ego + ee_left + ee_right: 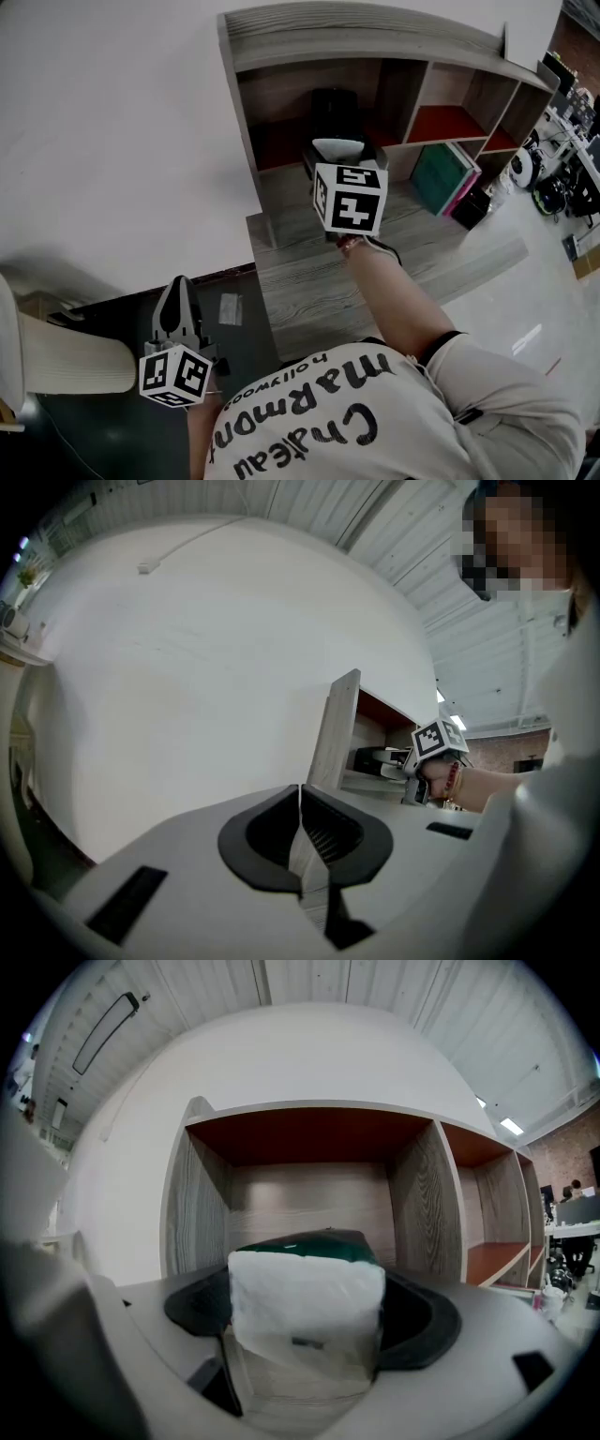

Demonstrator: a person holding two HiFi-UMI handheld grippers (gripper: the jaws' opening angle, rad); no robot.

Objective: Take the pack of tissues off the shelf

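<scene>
We are observing the right gripper (pixel 336 141) reaching into the left-hand compartment of the wooden shelf (pixel 375 39), its marker cube (pixel 349 199) facing up toward the head camera. In the right gripper view, its jaws are clamping the pack of tissues (pixel 307 1302). The pack is filling the gap from jaw to jaw, with both of its sides lying against them. It is showing a white face, a dark green top and clear wrap along its lower part. It is sitting at the mouth of that compartment, in front of the grey back panel (pixel 309 1206). We cannot tell whether its underside is touching the shelf board.

The left gripper (pixel 300 841) is hanging low at the person's left side, well apart from the shelf and pointing toward the white wall (pixel 112 141). Its jaws are meeting tip to tip with nothing between them.

The shelf is standing on a wood-grain table (pixel 309 300). Teal and pink books (pixel 448 178) are leaning upright in a lower compartment to the right.
</scene>
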